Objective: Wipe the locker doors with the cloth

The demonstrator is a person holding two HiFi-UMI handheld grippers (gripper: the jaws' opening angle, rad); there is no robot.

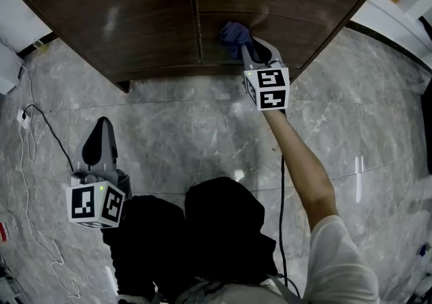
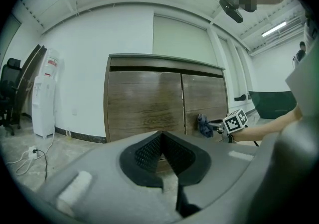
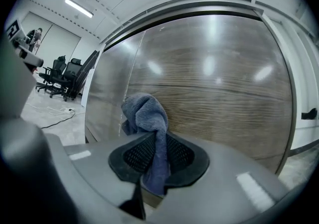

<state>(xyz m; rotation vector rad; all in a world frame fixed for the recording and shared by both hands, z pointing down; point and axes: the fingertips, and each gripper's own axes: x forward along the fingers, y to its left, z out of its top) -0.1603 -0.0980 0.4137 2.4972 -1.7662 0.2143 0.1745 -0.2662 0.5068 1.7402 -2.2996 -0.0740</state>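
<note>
Against the right locker door point(image 1: 290, 5), just beside the seam point(image 1: 196, 19) where it meets the left door point(image 1: 115, 12), sits the blue cloth point(image 1: 233, 34). It is bunched into a wad ahead of the right gripper point(image 1: 247, 51), whose jaws are clamped on its trailing tail. The bulk sticks out in front, so soft fabric rather than the jaws is likely what meets the wood. The gripper points nearly level at the panel on an outstretched arm point(image 1: 304, 167), which suits sweeping across the door's lower part. From the right gripper view, the cloth point(image 3: 145, 116) fills the gap between the pads and hides their inner faces.

Low and well back over the marble floor point(image 1: 202, 127) hangs the left gripper point(image 1: 100, 142), jaws closed together on nothing, probably parked out of the way.

Whether the wad truly presses the door or sits just off it cannot be told. Glare on the veneer hides any wiped streaks, so progress is unclear. The locker's top is cut off in the head view, and the person's dark clothing point(image 1: 202, 235) covers the floor below.
</note>
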